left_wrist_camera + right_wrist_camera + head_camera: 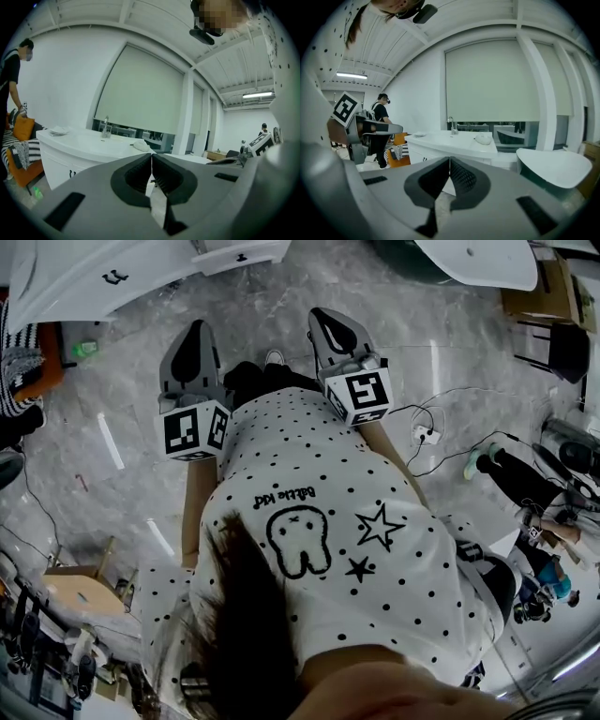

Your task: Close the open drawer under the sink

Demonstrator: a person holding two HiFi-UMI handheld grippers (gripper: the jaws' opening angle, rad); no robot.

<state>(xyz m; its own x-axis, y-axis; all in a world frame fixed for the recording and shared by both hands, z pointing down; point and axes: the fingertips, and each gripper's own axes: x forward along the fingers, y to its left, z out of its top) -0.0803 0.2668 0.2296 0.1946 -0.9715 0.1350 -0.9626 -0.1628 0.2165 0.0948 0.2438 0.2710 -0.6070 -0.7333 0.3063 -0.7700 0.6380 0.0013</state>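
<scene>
A person holds the left gripper and right gripper side by side, each with jaws closed together on nothing. A white sink cabinet stands ahead.

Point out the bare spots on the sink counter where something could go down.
The counter looks bare along its front edge, from the plate at its left end to the white cloth near its right end. The back is busier: the faucet stands there, left of the cloth.
</scene>
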